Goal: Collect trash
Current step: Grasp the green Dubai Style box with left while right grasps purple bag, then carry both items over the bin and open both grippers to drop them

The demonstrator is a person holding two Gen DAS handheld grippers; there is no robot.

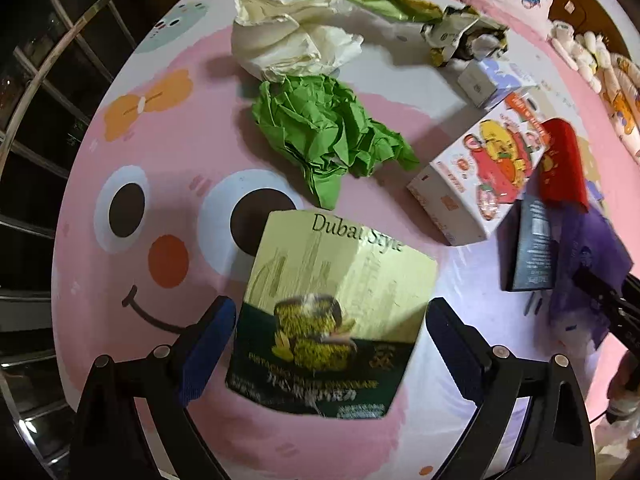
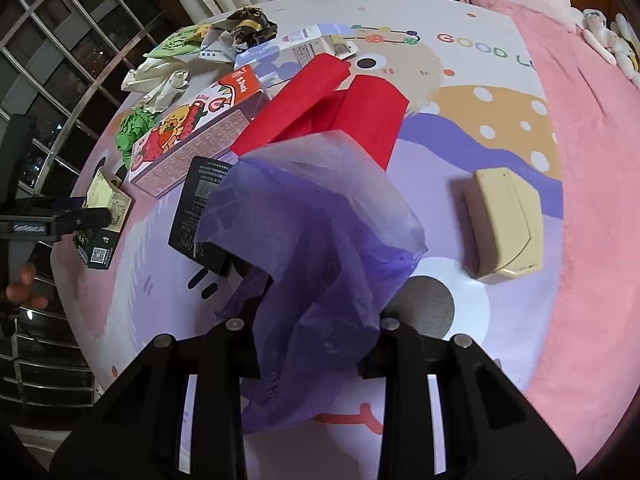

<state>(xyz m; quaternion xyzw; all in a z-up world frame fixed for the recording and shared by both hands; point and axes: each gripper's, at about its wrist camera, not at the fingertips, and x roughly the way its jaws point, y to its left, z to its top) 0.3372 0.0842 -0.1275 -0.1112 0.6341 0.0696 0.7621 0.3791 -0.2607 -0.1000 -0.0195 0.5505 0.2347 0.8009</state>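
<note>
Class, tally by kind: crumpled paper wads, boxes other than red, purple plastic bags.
Crumpled paper wads: 2 (green wad, cream wad)
Boxes: 5 (Dubai Style box, cartoon box, black box, lavender box, cream box)
Purple plastic bag: 1
Total: 8

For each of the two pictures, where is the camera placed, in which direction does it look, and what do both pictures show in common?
Left wrist view: sits on the left gripper, looking steeply down at the Dubai Style box between its open blue-padded fingers.
Right wrist view: sits on the right gripper, looking down at the purple bag its fingers pinch; the left gripper shows at the left edge.
Shared: the box, green crumpled paper, cartoon box, black box, red packet and patterned bedsheet.
</note>
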